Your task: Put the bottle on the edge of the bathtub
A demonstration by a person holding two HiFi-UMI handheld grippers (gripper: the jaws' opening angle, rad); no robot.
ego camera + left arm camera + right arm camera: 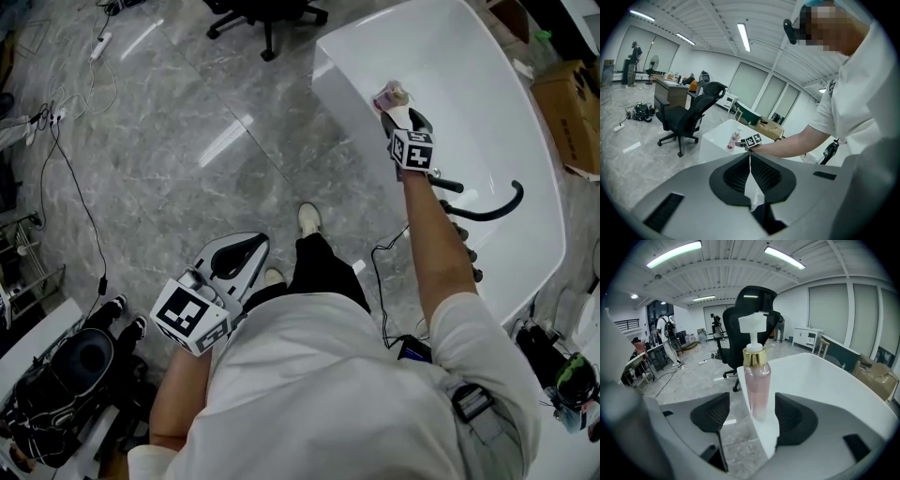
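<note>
A clear pump bottle (757,380) of pink liquid, with a gold collar and a white pump, stands upright on the white bathtub's rim (825,376). My right gripper (752,413) is open around it, one pad on each side, and neither pad touches it. In the head view the bottle (392,97) sits on the tub's near left rim (328,66), just beyond the right gripper (398,112). My left gripper (234,258) hangs low beside the person's hip, shut with nothing in it. Its pads (750,173) meet in a line. From there the bottle (733,141) shows far off.
A black office chair (267,14) stands on the grey marble floor beyond the tub's end. A black curved hose (487,211) lies inside the tub. Cardboard boxes (572,112) are behind the tub on the right. Cables (66,159) and black gear (66,394) lie at left.
</note>
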